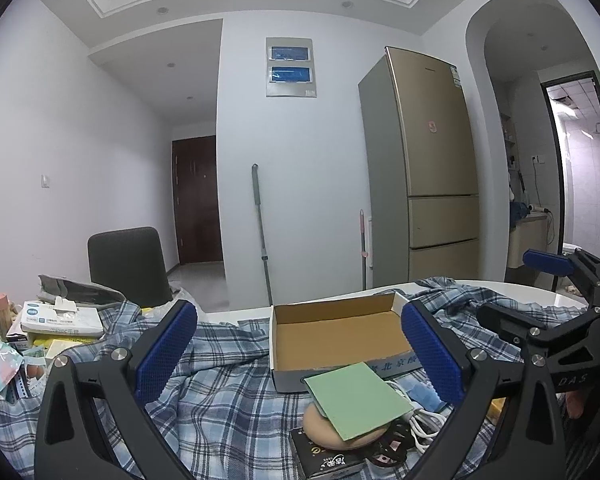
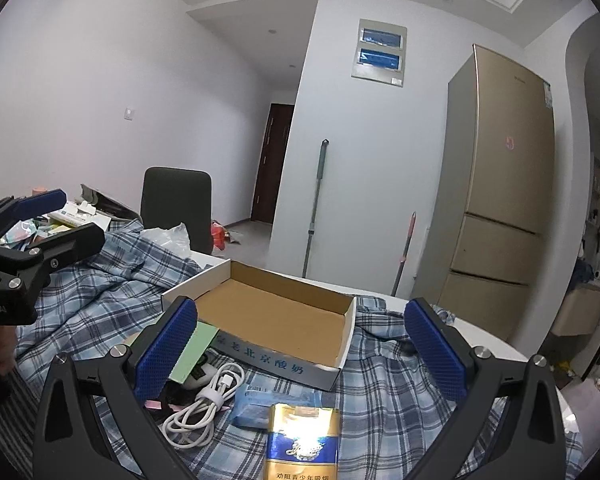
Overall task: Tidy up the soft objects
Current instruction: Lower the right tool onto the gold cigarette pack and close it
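Left wrist: held low over the table, faced toward the fridge (image 1: 432,152).
Right wrist: likewise, set further right.
Shared: cardboard box (image 1: 340,330) (image 2: 276,316), seen close.

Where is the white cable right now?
In the right wrist view, the white cable lies coiled on the plaid cloth, just before the cardboard box.

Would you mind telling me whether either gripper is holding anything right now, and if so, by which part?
Nothing is held. The left gripper and right gripper both hover with jaws wide open above the cardboard box.
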Action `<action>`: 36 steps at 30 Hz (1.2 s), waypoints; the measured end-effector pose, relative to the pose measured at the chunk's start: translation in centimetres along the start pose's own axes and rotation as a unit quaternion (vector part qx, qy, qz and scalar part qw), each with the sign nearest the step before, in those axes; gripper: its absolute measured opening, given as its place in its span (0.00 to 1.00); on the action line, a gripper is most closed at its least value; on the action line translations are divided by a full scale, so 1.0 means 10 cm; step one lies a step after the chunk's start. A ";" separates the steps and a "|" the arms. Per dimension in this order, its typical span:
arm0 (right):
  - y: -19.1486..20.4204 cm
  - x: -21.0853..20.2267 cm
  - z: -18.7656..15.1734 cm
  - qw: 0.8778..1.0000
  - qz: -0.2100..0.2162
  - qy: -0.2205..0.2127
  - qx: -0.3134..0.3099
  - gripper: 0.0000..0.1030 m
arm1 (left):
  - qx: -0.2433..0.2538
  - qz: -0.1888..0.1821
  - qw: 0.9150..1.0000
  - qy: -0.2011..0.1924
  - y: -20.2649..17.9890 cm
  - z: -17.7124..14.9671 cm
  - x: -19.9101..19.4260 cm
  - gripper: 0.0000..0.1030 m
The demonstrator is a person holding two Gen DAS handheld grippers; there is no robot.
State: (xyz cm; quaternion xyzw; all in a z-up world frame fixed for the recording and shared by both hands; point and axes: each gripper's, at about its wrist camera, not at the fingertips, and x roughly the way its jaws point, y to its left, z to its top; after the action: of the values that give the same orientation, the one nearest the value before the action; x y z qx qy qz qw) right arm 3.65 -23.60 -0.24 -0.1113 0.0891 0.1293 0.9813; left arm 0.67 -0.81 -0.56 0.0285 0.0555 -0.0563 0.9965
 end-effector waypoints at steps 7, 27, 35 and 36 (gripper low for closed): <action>-0.23 0.07 0.01 0.998 -0.018 0.021 0.052 1.00 | 0.004 -0.003 1.000 0.030 0.01 0.00 0.09 1.00; -0.41 0.29 0.04 0.976 -0.017 0.198 0.092 0.97 | -0.037 0.004 0.990 0.134 -0.05 0.38 0.14 1.00; -0.43 0.57 -0.34 0.955 0.024 0.283 0.086 0.87 | -0.033 0.020 0.982 0.184 0.05 0.00 0.46 1.00; -0.42 0.60 -0.38 0.952 0.031 0.293 0.084 0.85 | -0.025 0.020 0.982 0.188 0.02 -0.03 0.48 1.00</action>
State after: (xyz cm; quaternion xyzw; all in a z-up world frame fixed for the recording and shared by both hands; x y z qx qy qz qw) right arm 9.92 -27.03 -4.29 -0.0588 0.3869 0.1136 0.9132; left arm 5.37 -1.15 -1.42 0.0148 0.2427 -0.0288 0.9696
